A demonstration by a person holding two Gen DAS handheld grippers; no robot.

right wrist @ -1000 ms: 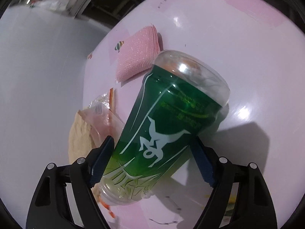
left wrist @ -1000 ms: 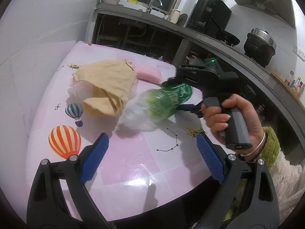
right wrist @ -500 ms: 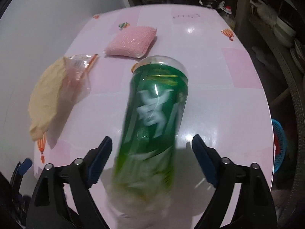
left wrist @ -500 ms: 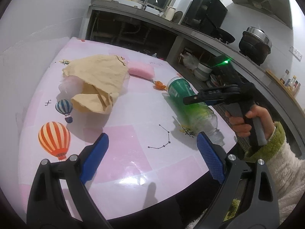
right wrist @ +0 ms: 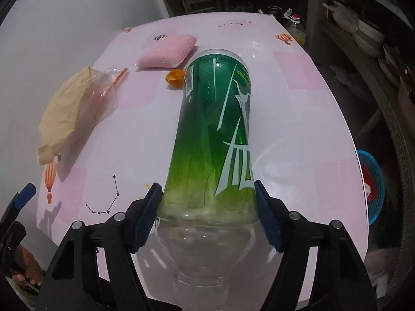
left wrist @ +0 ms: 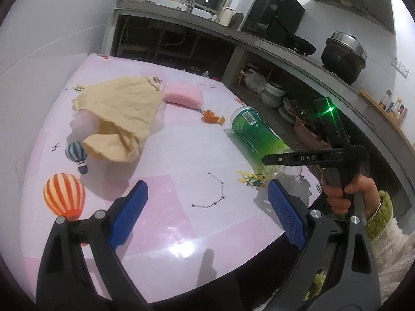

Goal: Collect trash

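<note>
A clear plastic bottle with a green label (right wrist: 215, 134) lies on its side on the pink patterned table (right wrist: 298, 119), its neck end towards the near right edge and its flat base pointing away across the top. The right gripper (right wrist: 207, 207) straddles the bottle where the green label ends and the clear shoulder begins; its jaws are closing, with one blue pad at each side of the bottle. Whether the pads already press on the plastic is hard to tell from this angle, though they look right against it.

From the left wrist view, the bottle (left wrist: 255, 140) lies near the right edge of the table, with the right gripper's black arm crossing over it and a hand in a green-cuffed sleeve (left wrist: 345, 194) on the handle. The left gripper (left wrist: 205, 207) hangs over the near part of the table with its jaws wide apart and nothing between them.

Elsewhere on the table lie a crumpled tan cloth (left wrist: 122, 114) over a clear plastic bag (right wrist: 106, 88), a pink sponge pad (left wrist: 184, 96), and a small piece of orange peel (left wrist: 210, 116) just beyond the bottle's base.
</note>
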